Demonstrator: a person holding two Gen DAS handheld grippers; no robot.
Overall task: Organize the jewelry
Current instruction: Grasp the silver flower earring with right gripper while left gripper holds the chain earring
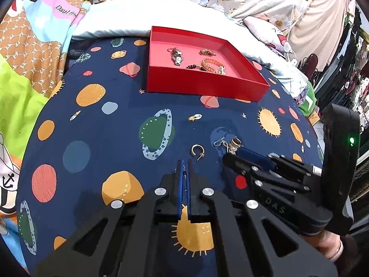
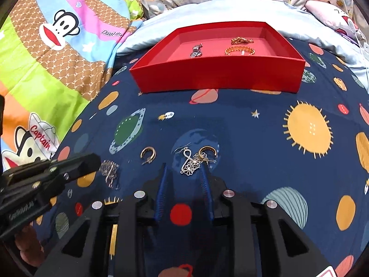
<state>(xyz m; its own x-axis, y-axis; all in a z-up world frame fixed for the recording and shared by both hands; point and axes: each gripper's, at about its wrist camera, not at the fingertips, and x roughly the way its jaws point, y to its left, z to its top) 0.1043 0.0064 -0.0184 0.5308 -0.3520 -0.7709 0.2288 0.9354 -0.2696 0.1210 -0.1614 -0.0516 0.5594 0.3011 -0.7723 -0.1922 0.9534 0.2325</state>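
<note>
While red box (image 2: 216,78) at far edge of bedspread (image 2: 265,138) already holds bracelets, loose pieces remain near front edge. Right gripper (image 2: 184,173) half apart, nothing pinched; silver flower earring (image 2: 191,165) just ahead between tips, long axis slanting toward right finger. Left gripper (image 1: 184,168) shut on silver earring (image 2: 110,170). Gold hoop (image 2: 148,154) lies between, nearer left.

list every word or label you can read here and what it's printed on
"Captain": on the cartoon monkey's white hat printed on the colourful quilt.
"SATURN": beside the green ringed planet on the navy space-print sheet.
"DAS": embossed on the black right gripper body.
"Daul...": white script on the quilt's pink band, cut off.
Lettering on the orange planets and the black left gripper: too blurred.
</note>
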